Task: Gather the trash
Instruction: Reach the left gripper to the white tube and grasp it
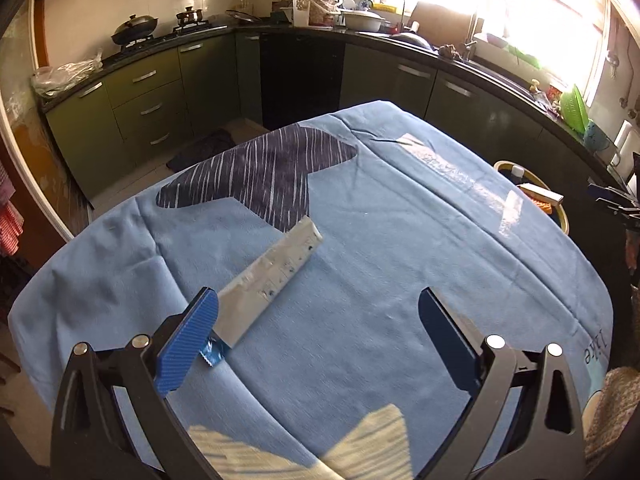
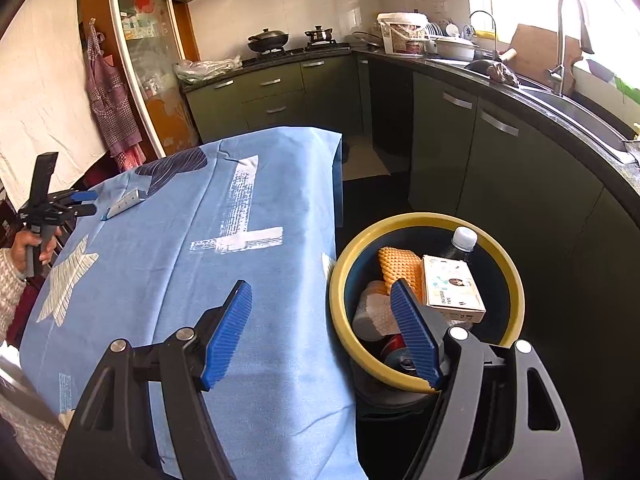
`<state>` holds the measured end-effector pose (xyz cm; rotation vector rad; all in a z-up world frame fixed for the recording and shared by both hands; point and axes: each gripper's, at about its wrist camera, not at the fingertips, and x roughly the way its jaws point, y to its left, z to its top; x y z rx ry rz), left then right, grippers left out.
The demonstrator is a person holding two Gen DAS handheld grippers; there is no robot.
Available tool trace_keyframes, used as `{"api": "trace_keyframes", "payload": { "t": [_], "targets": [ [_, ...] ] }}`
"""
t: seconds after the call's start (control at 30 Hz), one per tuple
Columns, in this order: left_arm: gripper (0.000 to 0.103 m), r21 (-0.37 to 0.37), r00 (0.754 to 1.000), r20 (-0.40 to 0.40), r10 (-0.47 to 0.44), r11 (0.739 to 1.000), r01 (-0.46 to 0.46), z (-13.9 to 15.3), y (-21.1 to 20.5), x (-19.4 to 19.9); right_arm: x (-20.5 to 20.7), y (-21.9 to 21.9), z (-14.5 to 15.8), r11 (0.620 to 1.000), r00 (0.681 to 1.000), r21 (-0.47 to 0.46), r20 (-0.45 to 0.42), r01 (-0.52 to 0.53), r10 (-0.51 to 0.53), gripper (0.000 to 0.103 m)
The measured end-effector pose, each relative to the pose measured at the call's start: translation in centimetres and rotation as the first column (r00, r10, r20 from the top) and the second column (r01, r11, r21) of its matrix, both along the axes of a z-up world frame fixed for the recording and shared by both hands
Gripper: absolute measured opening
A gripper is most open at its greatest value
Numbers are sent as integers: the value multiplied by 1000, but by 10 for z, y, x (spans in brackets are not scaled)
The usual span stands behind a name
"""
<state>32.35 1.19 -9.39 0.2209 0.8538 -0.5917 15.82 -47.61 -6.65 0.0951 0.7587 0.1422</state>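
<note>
A long silver foil wrapper (image 1: 267,280) with a blue end lies on the blue tablecloth (image 1: 380,240), its near end beside my left finger. My left gripper (image 1: 318,320) is open and empty, just right of the wrapper. It shows far left in the right wrist view (image 2: 86,203), next to the wrapper (image 2: 126,204). My right gripper (image 2: 322,304) is open and empty, over the table's right edge by the yellow-rimmed bin (image 2: 516,280). The bin holds a white box (image 2: 450,286), an orange sponge (image 2: 396,266), a bottle (image 2: 464,240) and other trash.
The bin (image 1: 560,216) stands on the floor to the right of the table. Dark green kitchen cabinets (image 2: 500,152) and a sink counter (image 2: 580,112) run behind and to the right. A stove with pans (image 1: 136,30) is at the back left.
</note>
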Motion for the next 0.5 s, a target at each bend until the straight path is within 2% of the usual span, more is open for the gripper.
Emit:
{"api": "trace_keyframes", "payload": {
  "t": [0.17, 0.33, 0.4, 0.47, 0.5],
  "targets": [
    [95, 54, 994, -41, -98, 994, 100, -20, -13, 30, 0, 8, -3, 1000, 1000, -4, -25, 3, -3, 72],
    [95, 87, 986, -76, -145, 985, 152, -36, -19, 51, 3, 11, 0, 1000, 999, -18, -39, 11, -12, 76],
    [94, 75, 983, -95, -158, 983, 166, -40, -19, 56, 5, 13, 2, 1000, 999, -18, -43, 10, -11, 77],
    [85, 48, 978, -123, -167, 984, 174, -42, -17, 62, 7, 14, 3, 1000, 999, -19, -44, 9, -10, 77],
    [85, 39, 978, -124, -170, 984, 176, -43, -16, 63, 8, 15, 4, 1000, 999, -23, -46, 8, -9, 77]
  ]
}}
